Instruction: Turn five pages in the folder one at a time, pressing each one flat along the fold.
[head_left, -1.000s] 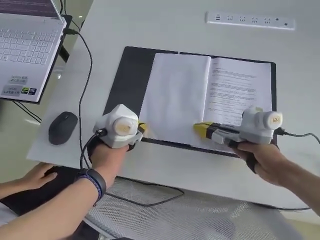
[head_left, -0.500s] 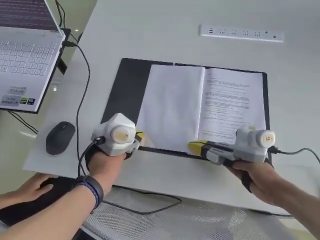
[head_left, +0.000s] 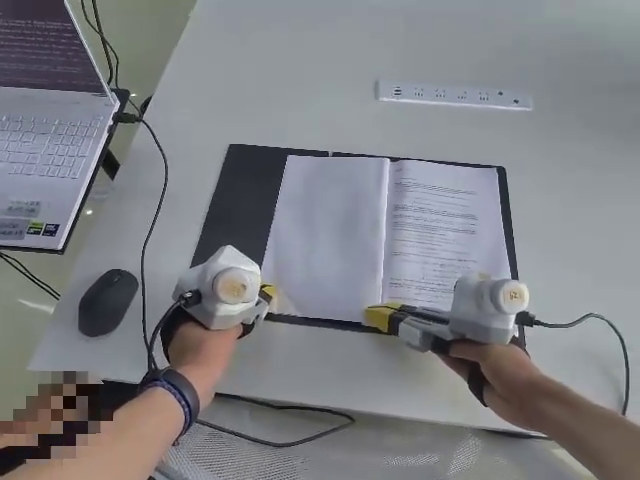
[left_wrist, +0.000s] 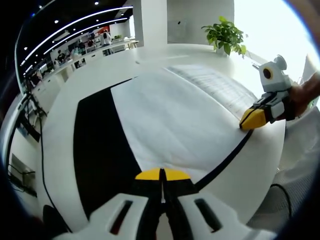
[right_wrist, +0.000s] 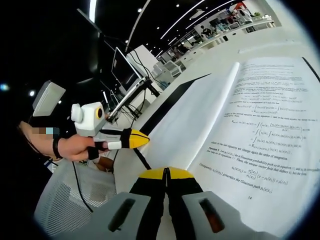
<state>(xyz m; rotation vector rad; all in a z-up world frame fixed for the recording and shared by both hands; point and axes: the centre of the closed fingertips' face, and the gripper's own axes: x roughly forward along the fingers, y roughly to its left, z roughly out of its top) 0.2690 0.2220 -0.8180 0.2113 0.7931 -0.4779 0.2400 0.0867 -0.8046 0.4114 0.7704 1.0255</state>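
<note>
A black folder (head_left: 232, 200) lies open on the white table, with a blank page (head_left: 325, 235) on its left and a printed page (head_left: 445, 230) on its right. My left gripper (head_left: 266, 294) is shut, its yellow tips over the blank page's near left corner (left_wrist: 170, 120), and it holds nothing. My right gripper (head_left: 377, 317) is also shut and holds nothing. It lies sideways at the folder's front edge, by the bottom of the fold. In the right gripper view, the printed page (right_wrist: 270, 130) stretches ahead of the jaws and the left gripper (right_wrist: 134, 139) points in from the left.
A laptop (head_left: 40, 130) stands at the far left with a cable (head_left: 150, 230) trailing beside the folder. A dark mouse (head_left: 105, 300) sits near the table's front left. A white power strip (head_left: 455, 96) lies beyond the folder. A mesh chair (head_left: 330, 455) is below the edge.
The head camera has shifted, so the folder sits lower and further left in view. Both grippers stay shut at the folder's front edge, with little movement relative to it.
</note>
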